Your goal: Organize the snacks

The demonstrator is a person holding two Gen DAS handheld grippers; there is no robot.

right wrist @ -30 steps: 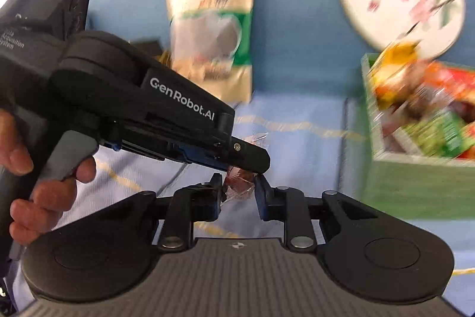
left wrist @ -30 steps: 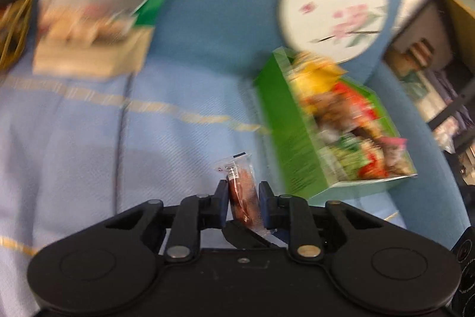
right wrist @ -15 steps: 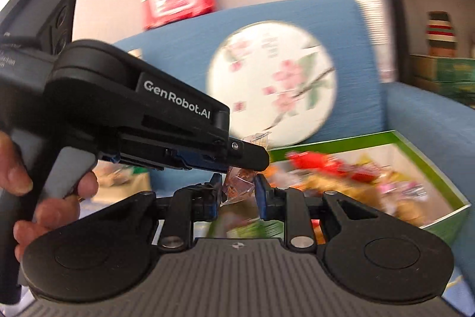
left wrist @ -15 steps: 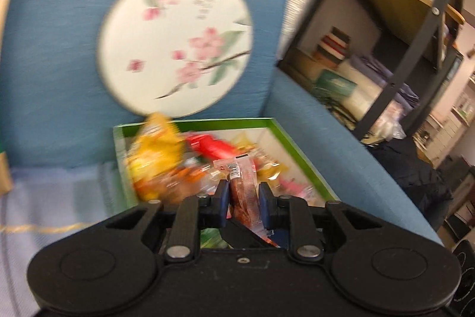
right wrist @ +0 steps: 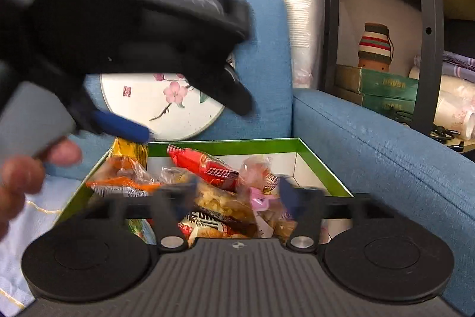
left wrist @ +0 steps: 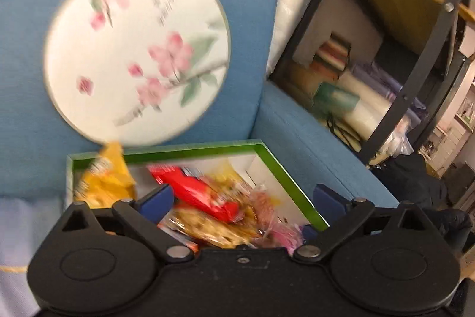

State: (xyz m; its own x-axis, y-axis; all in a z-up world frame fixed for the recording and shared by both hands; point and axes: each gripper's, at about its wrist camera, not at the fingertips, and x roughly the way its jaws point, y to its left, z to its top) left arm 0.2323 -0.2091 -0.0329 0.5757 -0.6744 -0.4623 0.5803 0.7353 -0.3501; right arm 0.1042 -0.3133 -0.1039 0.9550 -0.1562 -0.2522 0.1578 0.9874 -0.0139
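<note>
Snacks (right wrist: 219, 192) heaped in green box (right wrist: 320, 162) on the sofa (right wrist: 386, 144). Both tools hover at its near edge, jaws apart and empty: left gripper (left wrist: 242, 198), right gripper (right wrist: 234, 192). Pile lies directly ahead of, just below, both. Red pack (left wrist: 196, 192) long axis runs diagonally. Fan (left wrist: 136, 49) stands behind box.
</note>
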